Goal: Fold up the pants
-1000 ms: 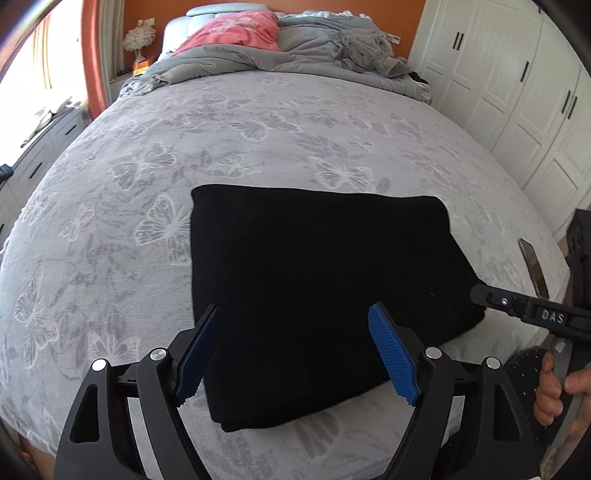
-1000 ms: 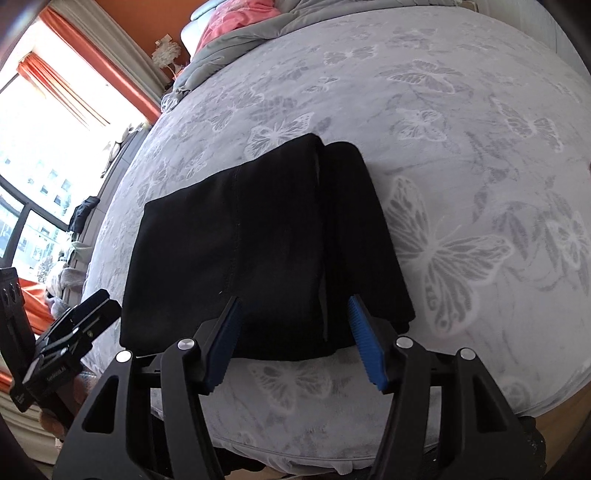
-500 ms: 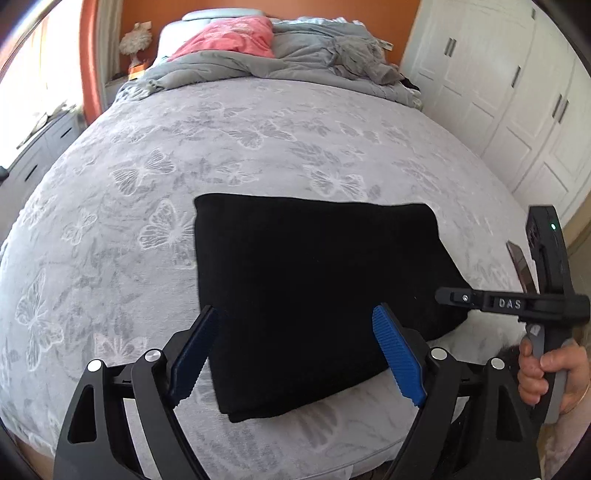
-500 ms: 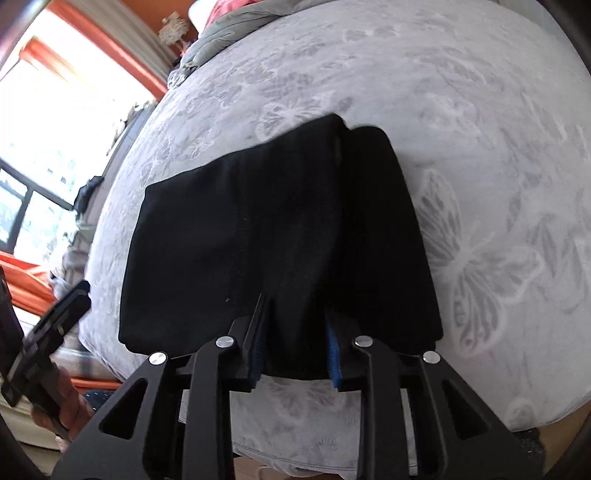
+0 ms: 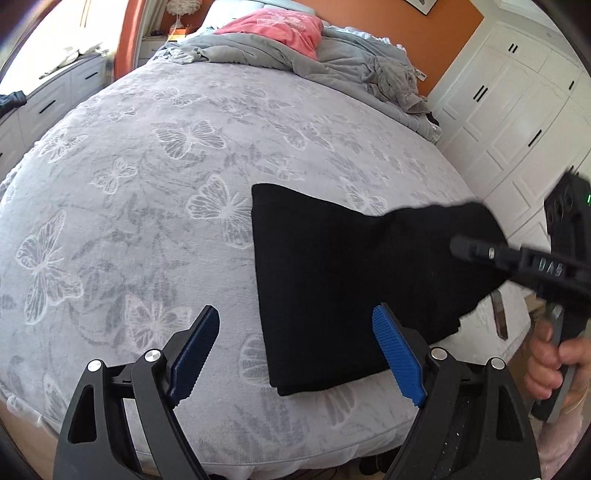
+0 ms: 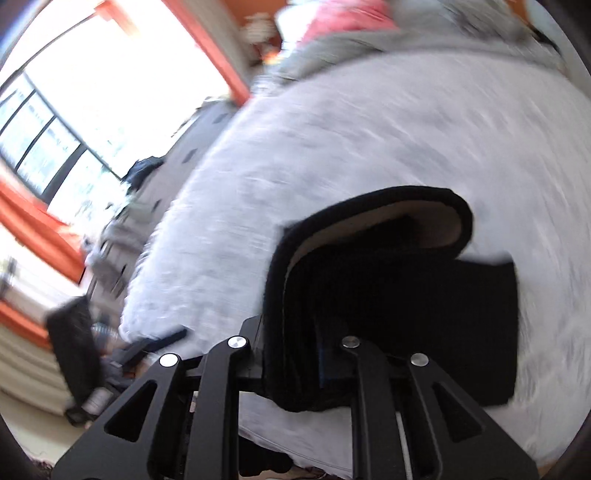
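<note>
Folded black pants [image 5: 351, 277] lie on the grey butterfly bedspread [image 5: 147, 184] near its front edge. In the left wrist view my right gripper [image 5: 461, 247] comes in from the right, its jaws closing on the pants' right edge, which is raised off the bed. The blurred right wrist view shows that edge [image 6: 406, 295] curled up between the fingers of the right gripper [image 6: 291, 343], the pale inside showing. My left gripper [image 5: 293, 310] is open above the bedspread at the pants' near left corner, holding nothing.
A rumpled grey duvet [image 5: 351, 62] and a pink pillow [image 5: 273, 27] lie at the head of the bed. White wardrobe doors [image 5: 509, 122] stand to the right, a grey dresser [image 5: 48, 99] under a bright window to the left. A hand [image 5: 550, 365] holds the right gripper.
The right gripper's jaws closed on the pants' near edge and lifted it, curling the fabric up. The left gripper shifted left, so the pants now sit to its right.
</note>
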Demonstrator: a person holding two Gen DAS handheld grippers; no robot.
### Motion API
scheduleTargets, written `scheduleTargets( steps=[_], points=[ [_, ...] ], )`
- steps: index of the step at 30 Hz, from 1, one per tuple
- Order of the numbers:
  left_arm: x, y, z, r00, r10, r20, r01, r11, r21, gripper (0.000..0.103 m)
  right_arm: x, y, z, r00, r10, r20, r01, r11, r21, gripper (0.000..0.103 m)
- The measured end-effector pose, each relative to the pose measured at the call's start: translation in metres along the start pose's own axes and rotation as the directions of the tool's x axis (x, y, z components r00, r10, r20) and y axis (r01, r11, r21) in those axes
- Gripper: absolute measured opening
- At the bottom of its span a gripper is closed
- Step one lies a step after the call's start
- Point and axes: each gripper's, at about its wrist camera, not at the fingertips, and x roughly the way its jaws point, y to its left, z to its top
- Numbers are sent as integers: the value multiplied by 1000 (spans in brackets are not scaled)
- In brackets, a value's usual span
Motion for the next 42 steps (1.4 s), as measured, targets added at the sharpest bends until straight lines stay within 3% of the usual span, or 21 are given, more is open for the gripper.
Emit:
scheduleTargets(
  steps=[2, 6, 9, 15, 19, 22, 24, 25, 26, 27, 28, 29, 30, 31, 32, 33, 36, 42],
  points=[
    [-10, 0, -6, 999, -52, -3, 52, 999, 8, 82, 6, 50, 19, 999, 45, -14, -46, 995, -92, 16],
    [-29, -2, -21, 995, -91, 31, 89, 994, 56, 82, 19, 138, 45, 994, 99, -56, -110, 962, -251, 16],
    [-42, -1, -34, 994, -97, 57, 91, 991, 102, 84, 42, 181, 48, 990, 84, -111, -116, 937, -328, 16],
    [-46, 9, -45, 995, -62, 75, 55, 994, 91, 86, 73, 193, 30, 984, 9, -177, -80, 913, -399, 16],
    [-43, 10, -42, 996, -59, 72, 53, 995, 81, 86, 26, 163, 51, 996, 27, -87, -57, 927, -371, 16],
    [-41, 4, -39, 994, -80, 70, 74, 993, 90, 86, -33, 93, 49, 999, 27, 36, -17, 967, -253, 16],
    [-39, -2, -36, 992, -105, 64, 99, 990, 97, 86, -52, 32, 28, 995, -64, 80, 77, 982, -172, 17],
    [-36, -6, -34, 991, -116, 60, 110, 989, 102, 86, -53, -7, 9, 990, -122, 70, 130, 984, -120, 23],
    [-31, -10, -31, 992, -113, 56, 107, 989, 104, 86, -47, -43, -11, 981, -191, 41, 194, 977, -83, 37],
    [-26, -15, -29, 993, -105, 50, 99, 990, 105, 86, -38, -79, -31, 953, -303, 0, 303, 952, -41, 46],
    [-19, -21, -28, 995, -93, 41, 88, 990, 110, 86, -30, -114, -52, 893, -447, -47, 448, 894, 11, 50],
    [-13, -27, -25, 996, -79, 32, 75, 990, 116, 86, -25, -145, -71, 841, -530, -113, 538, 841, 59, 50],
    [-6, -34, -23, 997, -68, 24, 65, 991, 119, 86, -26, -161, -81, 859, -495, -127, 508, 854, 108, 50],
    [2, -41, -21, 998, -59, 17, 56, 991, 124, 86, -33, -173, -89, 911, -400, -97, 412, 892, 184, 50],
    [9, -48, -18, 999, -49, 10, 47, 990, 130, 86, -37, -176, -89, 938, -341, -65, 347, 912, 218, 50],
    [16, -53, -16, 999, -38, 5, 37, 990, 133, 86, -39, -174, -84, 950, -310, -40, 311, 924, 221, 50],
    [41, -68, -10, 1000, 14, -9, -13, 992, 128, 86, -27, -165, -57, 953, -304, -4, 301, 940, 159, 51],
    [80, -86, -2, 989, 150, -10, -148, 980, 135, 86, 34, -181, -32, 963, -264, -53, 269, 949, 166, 55]
  ],
)
